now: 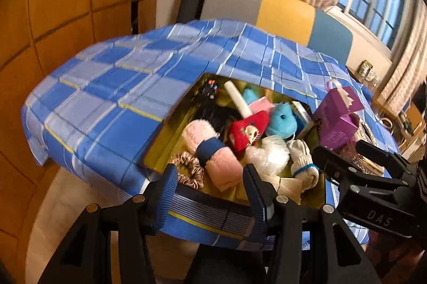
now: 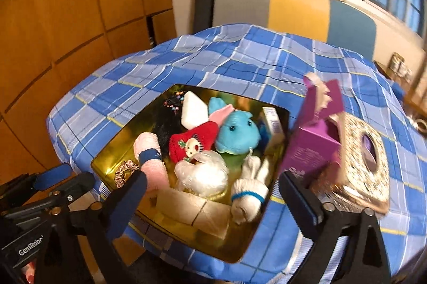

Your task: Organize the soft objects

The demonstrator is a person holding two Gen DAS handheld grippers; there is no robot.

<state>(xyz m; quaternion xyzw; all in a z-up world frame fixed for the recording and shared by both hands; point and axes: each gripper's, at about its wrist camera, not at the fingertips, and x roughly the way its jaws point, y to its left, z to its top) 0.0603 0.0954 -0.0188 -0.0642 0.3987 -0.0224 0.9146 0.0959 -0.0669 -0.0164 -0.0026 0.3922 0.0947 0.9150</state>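
Left gripper [image 1: 213, 190]: jaws apart with nothing between them; it hangs over the near edge of the tabletop, just short of the tin's near rim; in the right wrist view it shows at the lower left [image 2: 53, 182]
Tabletop [image 1: 106, 102]: covered by a blue plaid cloth; a chair back in grey, yellow and teal stands behind its far edge
Gold tin [image 1: 162, 148]: open tray near the tabletop's near edge, holding the soft things
Satin scrunchie [image 1: 188, 169]: near-left corner of the tin, touching the pink roll
Pink rolled towel [image 1: 210, 150]: left side of the tin, bound by a dark blue band; it lies aslant toward the near rim
Black furry piece [image 1: 213, 114]: far-left part of the tin, behind the towel
Red knitted item [image 1: 246, 130]: middle of the tin, with a small doll face on it
White puff [image 1: 268, 154]: just in front of the red item
Turquoise plush [image 1: 283, 120]: right of the red item, toward the far side
White sock bundle [image 1: 303, 161]: near-right corner of the tin, tied with a blue band
Beige folded cloth [image 2: 202, 209]: along the near rim
Purple box [image 2: 312, 142]: opened, on the tabletop just right of the tin
Glittery tissue box [image 2: 365, 172]: touching the purple box's right side
Right gripper [image 2: 213, 204]: fingers spread wide, empty, above the tin's near rim
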